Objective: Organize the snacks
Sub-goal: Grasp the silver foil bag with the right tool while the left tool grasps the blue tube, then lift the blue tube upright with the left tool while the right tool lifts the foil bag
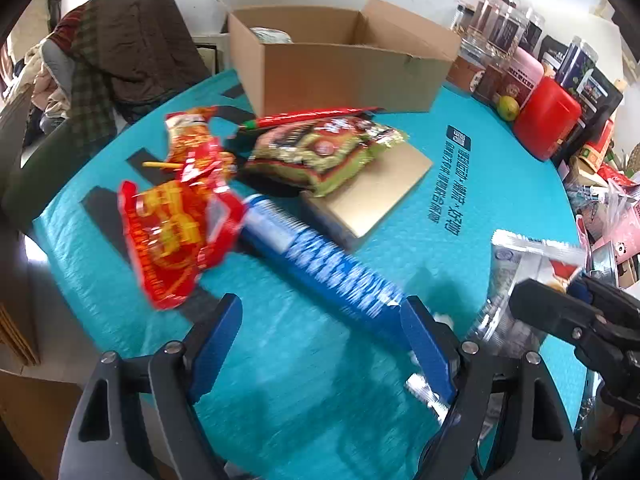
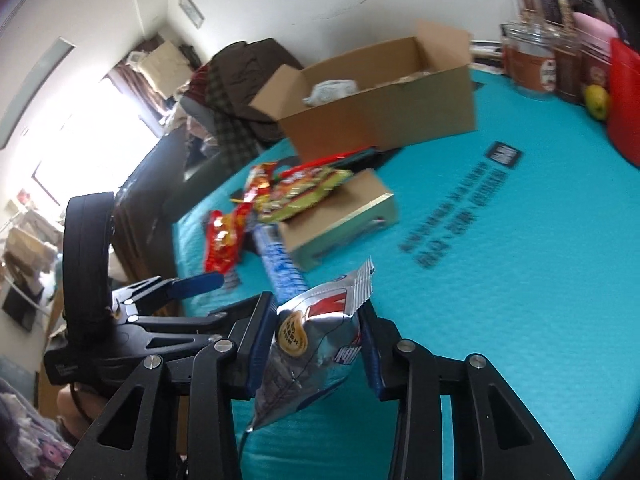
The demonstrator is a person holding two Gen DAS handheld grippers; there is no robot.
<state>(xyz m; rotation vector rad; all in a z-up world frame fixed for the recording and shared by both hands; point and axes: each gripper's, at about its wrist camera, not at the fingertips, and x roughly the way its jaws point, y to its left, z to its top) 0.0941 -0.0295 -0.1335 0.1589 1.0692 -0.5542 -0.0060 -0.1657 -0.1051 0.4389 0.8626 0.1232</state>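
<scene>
My right gripper (image 2: 316,320) is shut on a silver snack bag (image 2: 316,344) and holds it above the teal table cover (image 2: 500,300); the bag also shows in the left wrist view (image 1: 524,264). My left gripper (image 1: 320,320) is open and empty, with a long blue snack tube (image 1: 320,264) lying past its right finger. Red snack bags (image 1: 180,236) lie to the left. A green and red bag (image 1: 324,152) rests on a flat gold box (image 1: 380,192). An open cardboard box (image 1: 344,68) stands at the back with a pale bag inside (image 2: 330,92).
Jars, a red container (image 1: 546,120), a green fruit (image 1: 508,108) and packages line the table's right edge. A chair piled with dark clothes (image 1: 120,52) stands behind the table at the left. Black strips show on the cover near the red bags.
</scene>
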